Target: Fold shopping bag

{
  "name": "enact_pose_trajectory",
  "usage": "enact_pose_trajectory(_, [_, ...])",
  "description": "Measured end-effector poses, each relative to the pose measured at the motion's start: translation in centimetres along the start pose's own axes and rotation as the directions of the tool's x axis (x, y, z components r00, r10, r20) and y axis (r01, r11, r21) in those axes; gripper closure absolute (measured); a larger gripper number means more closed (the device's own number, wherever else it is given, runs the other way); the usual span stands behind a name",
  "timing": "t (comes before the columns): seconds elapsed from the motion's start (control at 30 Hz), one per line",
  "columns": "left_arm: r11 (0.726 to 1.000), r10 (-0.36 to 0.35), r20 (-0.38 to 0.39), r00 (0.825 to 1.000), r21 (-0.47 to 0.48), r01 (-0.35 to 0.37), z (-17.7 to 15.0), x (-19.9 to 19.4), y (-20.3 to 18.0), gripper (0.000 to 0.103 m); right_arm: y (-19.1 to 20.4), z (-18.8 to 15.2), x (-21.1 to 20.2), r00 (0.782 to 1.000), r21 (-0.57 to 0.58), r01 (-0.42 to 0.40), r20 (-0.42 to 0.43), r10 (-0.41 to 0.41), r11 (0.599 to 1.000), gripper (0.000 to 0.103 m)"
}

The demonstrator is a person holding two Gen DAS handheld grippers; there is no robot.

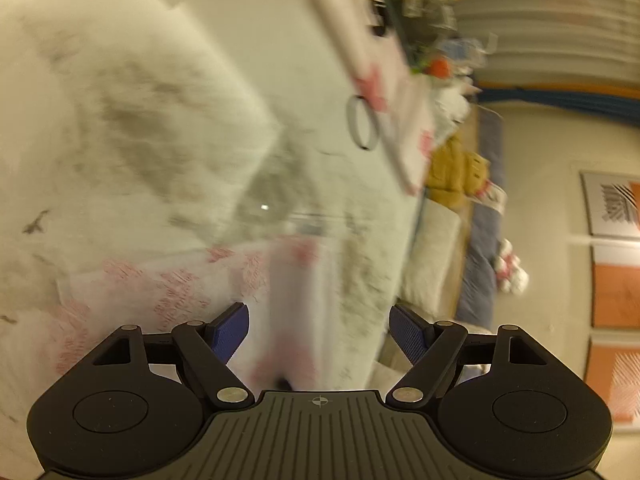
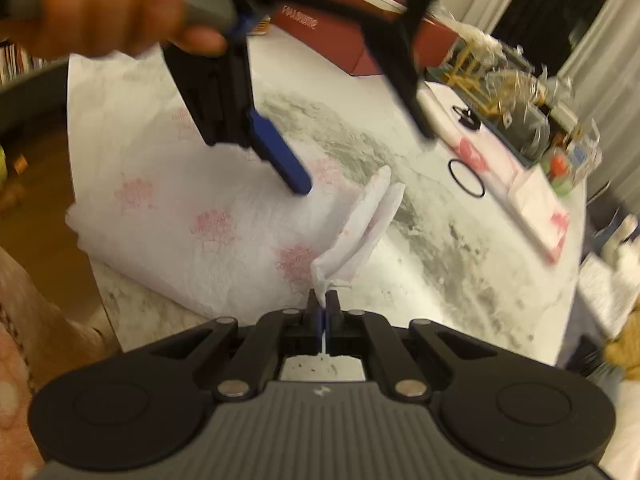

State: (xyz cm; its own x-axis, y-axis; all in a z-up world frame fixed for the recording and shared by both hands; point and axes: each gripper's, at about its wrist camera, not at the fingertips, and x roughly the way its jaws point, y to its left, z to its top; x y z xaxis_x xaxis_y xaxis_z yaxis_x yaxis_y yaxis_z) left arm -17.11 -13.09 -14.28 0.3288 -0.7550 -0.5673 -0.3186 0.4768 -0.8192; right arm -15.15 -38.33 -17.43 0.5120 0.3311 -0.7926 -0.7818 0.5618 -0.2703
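A white shopping bag (image 2: 200, 220) with pink prints lies flat on the marble table (image 2: 460, 280), near its left edge. My right gripper (image 2: 323, 308) is shut on the bag's handle strip (image 2: 360, 228), which rises folded from the jaws. In the right wrist view my left gripper (image 2: 362, 162) hovers above the bag, jaws wide apart, with one blue pad (image 2: 280, 156) just over the plastic and a hand (image 2: 112, 12) gripping it. The blurred left wrist view shows the left gripper (image 1: 320, 332) open, with the bag (image 1: 160, 292) below it and a white strip (image 1: 296, 292) running between the pads untouched.
A black ring (image 2: 466, 178) lies on the table beside folded white bags (image 2: 532, 204) with red print. A dark red box (image 2: 352, 36) and a tray of clutter (image 2: 516, 108) stand at the back. The table's edge (image 2: 100, 280) drops off at the left.
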Motion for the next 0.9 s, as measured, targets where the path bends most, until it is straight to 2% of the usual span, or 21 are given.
enact_pose_trajectory(0.07, [0.998, -0.038, 0.009, 0.999, -0.054, 0.038, 0.3, 0.0, 0.9, 0.026, 1.2, -0.6, -0.5, 0.998, -0.134, 0.048, 0.034, -0.044, 0.990, 0.101])
enact_pose_trajectory(0.1, [0.997, -0.046, 0.009, 0.999, -0.058, 0.047, 0.5, 0.1, 1.0, 0.026, 2.0, -1.0, -0.7, 0.997, -0.225, 0.071, 0.058, -0.060, 0.972, 0.098])
enact_pose_trajectory(0.2, [0.996, -0.061, 0.017, 0.998, -0.069, 0.062, 0.6, 0.5, 1.1, 0.026, 4.3, -2.8, -0.8, 0.990, -0.493, 0.121, 0.122, -0.069, 0.861, 0.094])
enact_pose_trajectory(0.3, [0.993, -0.073, 0.022, 0.997, -0.093, 0.075, 0.7, 0.6, 1.3, 0.026, 4.5, -3.9, -0.6, 0.989, -0.591, 0.129, 0.138, -0.058, 0.796, 0.094])
enact_pose_trajectory(0.37, [0.993, -0.076, 0.021, 0.997, -0.094, 0.078, 0.7, 0.6, 1.3, 0.026, 4.1, -3.7, -0.5, 0.992, -0.589, 0.109, 0.116, -0.049, 0.801, 0.095])
enact_pose_trajectory(0.4, [0.993, -0.076, 0.020, 0.997, -0.090, 0.077, 0.7, 0.7, 1.2, 0.026, 3.8, -3.2, -0.4, 0.993, -0.570, 0.097, 0.105, -0.045, 0.816, 0.095])
enact_pose_trajectory(0.5, [0.994, -0.073, 0.020, 0.997, -0.084, 0.074, 0.6, 0.8, 1.1, 0.026, 2.9, -1.4, -0.7, 0.995, -0.448, 0.043, 0.101, 0.003, 0.893, 0.095])
enact_pose_trajectory(0.53, [0.994, -0.071, 0.019, 0.997, -0.081, 0.072, 0.7, 0.9, 1.0, 0.026, 2.8, -0.9, -0.9, 0.993, -0.426, 0.037, 0.116, 0.014, 0.904, 0.095])
enact_pose_trajectory(0.67, [0.996, -0.059, 0.009, 0.998, -0.073, 0.059, 0.9, 0.8, 0.7, 0.026, 3.9, -1.0, -0.6, 0.992, -0.502, 0.022, 0.115, 0.042, 0.865, 0.093])
enact_pose_trajectory(0.73, [0.996, -0.056, 0.004, 0.998, -0.068, 0.056, 1.0, 0.9, 0.6, 0.026, 4.1, -1.5, -0.2, 0.994, -0.515, -0.017, 0.082, 0.069, 0.857, 0.100])
enact_pose_trajectory(0.8, [0.996, -0.057, 0.002, 0.998, -0.066, 0.057, 1.0, 0.9, 0.6, 0.026, 4.2, -2.0, 0.0, 0.995, -0.513, -0.020, 0.077, 0.069, 0.858, 0.100])
enact_pose_trajectory(0.9, [0.996, -0.060, 0.001, 0.998, -0.066, 0.060, 1.0, 0.9, 0.6, 0.026, 3.7, -2.1, 0.2, 0.996, -0.472, -0.033, 0.061, 0.070, 0.881, 0.100])
